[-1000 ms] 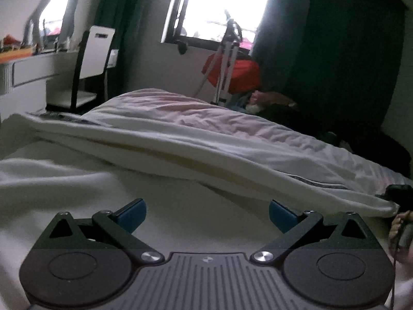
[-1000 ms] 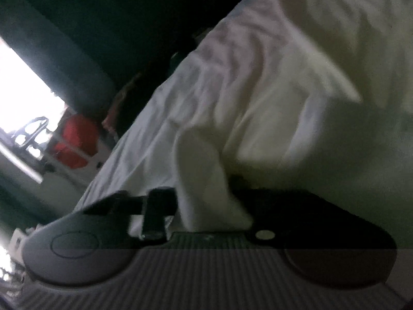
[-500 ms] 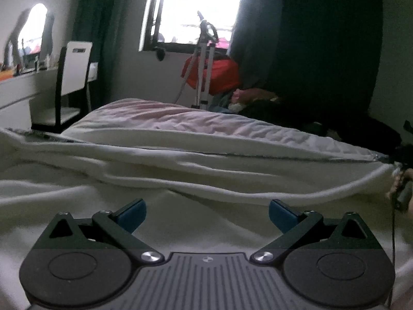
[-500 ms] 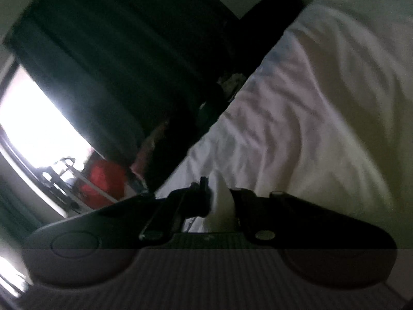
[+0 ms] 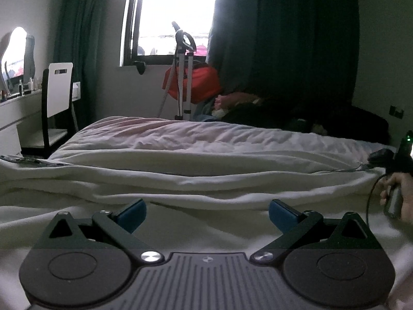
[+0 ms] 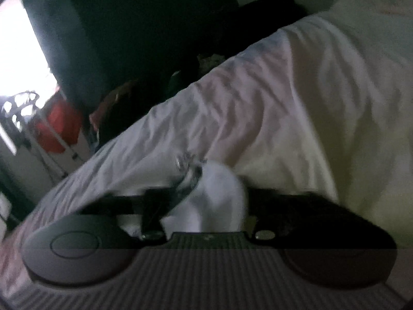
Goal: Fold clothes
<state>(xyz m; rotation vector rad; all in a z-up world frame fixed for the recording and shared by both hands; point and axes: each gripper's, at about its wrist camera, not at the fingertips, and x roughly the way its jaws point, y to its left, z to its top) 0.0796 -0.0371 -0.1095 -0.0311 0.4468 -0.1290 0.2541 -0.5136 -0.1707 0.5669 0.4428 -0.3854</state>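
Two views split the room between them. Only the left wrist camera takes in the bright window (image 5: pixel 178 15), the dark green curtains (image 5: pixel 281 46), the white-backed chair (image 5: pixel 58 95) by a dressing shelf, the red bag (image 5: pixel 198 82) behind a steel stand (image 5: pixel 184 75), and the whole width of the bed (image 5: pixel 180 134). The right wrist camera is rolled hard to one side and blurred; it shows the bed's pinkish sheet sloping across the picture, the red bag (image 6: pixel 58 126) small at the left edge, and, unlike the other view, a close look at the cloth at its own jaws.

A white garment (image 5: pixel 180 180) lies spread across the near part of the bed in long soft ridges, with a dark zip or trim line along its far edge running toward the right. In the right wrist view a bunched white end of it (image 6: pixel 214 201), with a glinting zip end just above, sits between the fingers.

Left gripper (image 5: pixel 206 213): blue pads wide apart, nothing between them, hovering low over the garment. Right gripper (image 6: pixel 204 206): its jaws have just been opening and stand apart, the white bunch loose between them. From the left camera, the person's right hand (image 5: pixel 398 196) shows at the far right edge, wrapped round its handle at the garment's end.
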